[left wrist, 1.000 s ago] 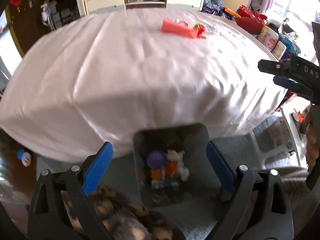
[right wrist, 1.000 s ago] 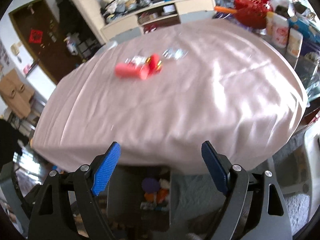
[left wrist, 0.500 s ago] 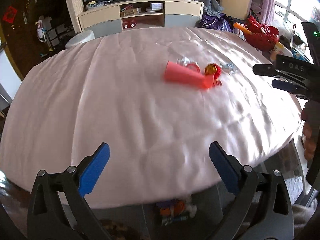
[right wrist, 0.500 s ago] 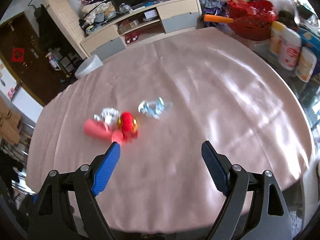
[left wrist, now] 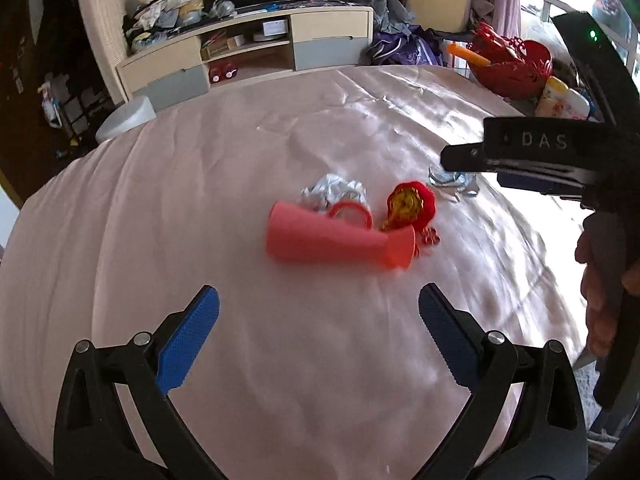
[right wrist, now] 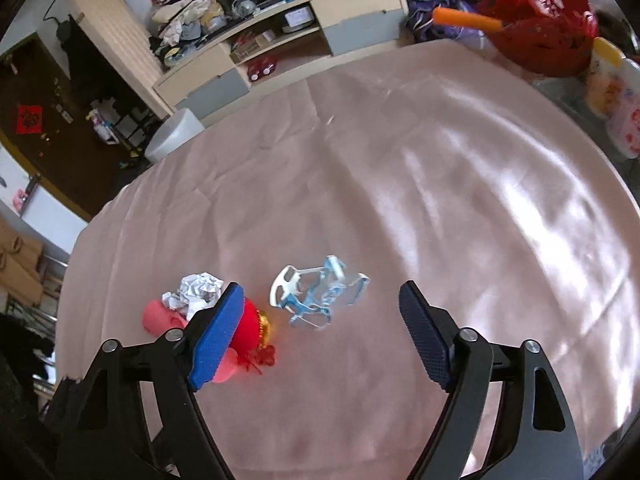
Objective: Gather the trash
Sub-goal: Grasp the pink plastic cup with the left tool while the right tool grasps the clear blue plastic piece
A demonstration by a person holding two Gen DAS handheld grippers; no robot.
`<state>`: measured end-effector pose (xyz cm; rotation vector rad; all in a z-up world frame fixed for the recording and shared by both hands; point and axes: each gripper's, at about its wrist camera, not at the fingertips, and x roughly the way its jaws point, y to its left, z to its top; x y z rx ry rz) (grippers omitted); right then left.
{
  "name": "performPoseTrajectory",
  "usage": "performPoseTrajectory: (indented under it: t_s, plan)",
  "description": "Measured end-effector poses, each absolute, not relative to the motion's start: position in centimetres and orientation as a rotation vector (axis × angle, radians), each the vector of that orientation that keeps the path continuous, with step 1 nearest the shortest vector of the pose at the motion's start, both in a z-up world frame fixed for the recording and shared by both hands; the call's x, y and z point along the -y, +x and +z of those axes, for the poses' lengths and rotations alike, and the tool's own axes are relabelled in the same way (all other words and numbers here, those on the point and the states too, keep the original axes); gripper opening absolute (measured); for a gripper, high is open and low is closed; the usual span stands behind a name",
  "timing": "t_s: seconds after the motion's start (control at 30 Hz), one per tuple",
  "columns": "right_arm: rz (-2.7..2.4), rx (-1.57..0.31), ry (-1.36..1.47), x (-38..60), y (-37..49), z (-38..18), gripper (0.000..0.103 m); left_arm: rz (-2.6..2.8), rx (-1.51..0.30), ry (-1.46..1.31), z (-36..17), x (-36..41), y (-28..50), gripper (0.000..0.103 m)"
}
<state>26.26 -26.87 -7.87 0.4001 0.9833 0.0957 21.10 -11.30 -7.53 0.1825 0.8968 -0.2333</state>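
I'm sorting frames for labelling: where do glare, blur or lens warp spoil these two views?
Left wrist view: window light blows out the right edge, glare streaks the shiny pink tablecloth, and the pink plastic cup is slightly smeared. Right wrist view: glare patches on the tablecloth's right half; the clear blue-and-white plastic packaging is fairly sharp. Fisheye bends both.

On the bench point(left wrist: 160, 240): one pink cup point(left wrist: 336, 240), one foil ball point(left wrist: 334, 192), one red ornament point(left wrist: 412, 206), one plastic wrapper point(right wrist: 316, 296) (four items total).
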Motion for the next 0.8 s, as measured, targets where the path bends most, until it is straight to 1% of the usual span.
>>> performPoseTrajectory:
  t_s: [0.17, 0.23, 0.27, 0.33, 0.37, 0.4, 0.43, 0.47, 0.6, 0.67, 0.7, 0.73, 0.77, 0.8]
  plan:
    - [0.073, -1.005, 0.397, 27.1, 26.8, -8.8, 0.077, -0.267, -0.879, 0.205, -7.9, 12.4, 21.9, 0.095]
    - [0.079, -1.016, 0.404, 27.2, 27.0, -9.4, 0.07, -0.276, -0.876, 0.215, -8.1, 12.7, 22.4, 0.095]
    - [0.077, -1.007, 0.397, 27.2, 27.1, -9.3, 0.069, -0.278, -0.876, 0.218, -8.2, 12.8, 22.5, 0.095]
    - [0.088, -1.009, 0.399, 27.2, 27.1, -9.4, 0.058, -0.281, -0.87, 0.231, -8.4, 13.2, 22.7, 0.095]
    - [0.093, -1.008, 0.401, 27.2, 27.0, -9.4, 0.054, -0.282, -0.868, 0.236, -8.5, 13.4, 22.9, 0.095]
    - [0.095, -1.008, 0.397, 27.2, 27.0, -9.5, 0.047, -0.282, -0.867, 0.236, -8.5, 13.4, 23.1, 0.095]
    - [0.094, -1.005, 0.391, 27.2, 27.1, -9.5, 0.042, -0.283, -0.867, 0.233, -8.6, 13.4, 23.3, 0.095]
    - [0.093, -1.003, 0.388, 27.2, 27.2, -9.5, 0.04, -0.287, -0.866, 0.225, -8.6, 13.4, 23.5, 0.094]
    - [0.1, -0.999, 0.383, 27.2, 27.5, -9.6, 0.027, -0.304, -0.873, 0.198, -8.7, 13.2, 24.2, 0.093]
    - [0.107, -0.996, 0.381, 27.3, 27.4, -9.6, 0.022, -0.315, -0.881, 0.194, -8.8, 13.3, 24.4, 0.089]
    - [0.108, -0.993, 0.377, 27.2, 27.4, -9.6, 0.018, -0.319, -0.885, 0.19, -8.9, 13.3, 24.5, 0.086]
    - [0.105, -0.987, 0.369, 27.2, 27.3, -9.4, 0.013, -0.324, -0.888, 0.184, -8.9, 13.2, 24.5, 0.087]
    - [0.103, -0.984, 0.364, 27.1, 27.3, -9.3, 0.01, -0.329, -0.89, 0.175, -8.9, 13.1, 24.6, 0.087]
    - [0.101, -0.979, 0.359, 27.0, 27.4, -9.2, 0.01, -0.331, -0.889, 0.171, -8.9, 13.0, 24.6, 0.086]
